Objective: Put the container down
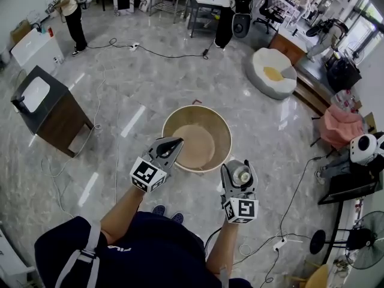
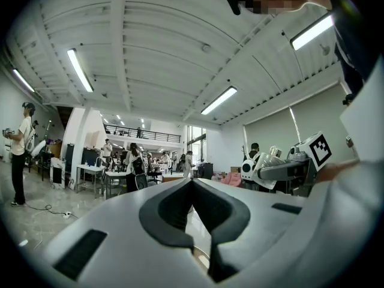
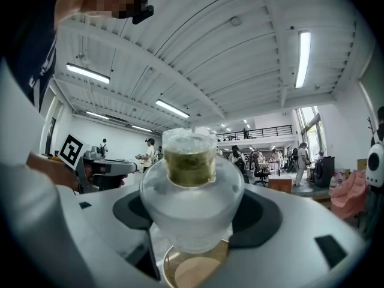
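A round tub [image 1: 223,128] with pale wooden walls stands on the grey polished floor [image 1: 138,95]. Its inside shows only a flat tan disc; I cannot tell whether that is the bare bottom or a filling.

The right gripper [image 1: 240,174] is clamped on the container [image 3: 192,188], a small clear jar with a rounded, frosted-looking body. Its neck is filled with something olive-gold, and a pale frosted cap sits on top. The dark pads press the jar's body from both sides. From the head view the jar is held in the air just outside the tub's rim, on the near right side. In the right gripper view the tub's mouth shows directly beneath the jar's body.

The left gripper [image 1: 174,144] is on the near left side of the tub, with its tips reaching in over the rim. Its jaws are drawn together at the tips and nothing sits between them. A sliver of the tub's rim shows through the narrow gap lower down.
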### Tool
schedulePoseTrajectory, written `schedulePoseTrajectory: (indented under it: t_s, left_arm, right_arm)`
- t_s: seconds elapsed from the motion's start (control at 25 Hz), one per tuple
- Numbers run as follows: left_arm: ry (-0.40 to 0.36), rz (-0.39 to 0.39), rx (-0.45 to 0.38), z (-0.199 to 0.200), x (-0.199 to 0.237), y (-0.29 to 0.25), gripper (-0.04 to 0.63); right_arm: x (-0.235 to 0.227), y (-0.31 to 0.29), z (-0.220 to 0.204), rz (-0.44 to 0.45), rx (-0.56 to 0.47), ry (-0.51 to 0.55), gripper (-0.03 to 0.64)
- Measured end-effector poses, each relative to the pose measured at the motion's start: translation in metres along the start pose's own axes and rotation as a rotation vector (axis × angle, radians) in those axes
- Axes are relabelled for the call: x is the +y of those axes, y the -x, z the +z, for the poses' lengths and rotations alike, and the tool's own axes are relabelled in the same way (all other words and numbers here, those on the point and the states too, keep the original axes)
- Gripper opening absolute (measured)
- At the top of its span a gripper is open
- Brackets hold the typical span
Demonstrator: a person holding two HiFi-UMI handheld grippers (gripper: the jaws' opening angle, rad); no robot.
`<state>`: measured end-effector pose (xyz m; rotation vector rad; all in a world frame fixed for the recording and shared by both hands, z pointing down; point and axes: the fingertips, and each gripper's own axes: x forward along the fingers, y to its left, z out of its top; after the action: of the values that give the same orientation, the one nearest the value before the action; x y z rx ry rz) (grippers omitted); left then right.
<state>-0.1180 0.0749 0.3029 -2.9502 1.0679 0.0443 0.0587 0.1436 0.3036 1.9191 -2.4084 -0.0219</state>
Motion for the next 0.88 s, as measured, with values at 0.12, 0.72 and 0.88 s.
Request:
schedulePoseTrajectory:
  t_s: [0.12,0.72,0.88]
  left_arm:
    - [-0.001,0.005,0.012,-0.004,-0.006,-0.006,0.025]
    - [0.005,0.029,0.036,-0.013,-0.018,-0.012,0.025]
    - [0.0,0.048,0.031,-0.01,-0.022,-0.011,0.025]
  right_arm:
    - [-0.01,0.001,-0.005,0.002,0.006,-0.011,0.347]
    - [-0.025,0.009,-0.019,0.022,0.014,-0.015,0.347]
    - [-0.033,0.016,-0.02,0.013,0.014,-0.027,0.347]
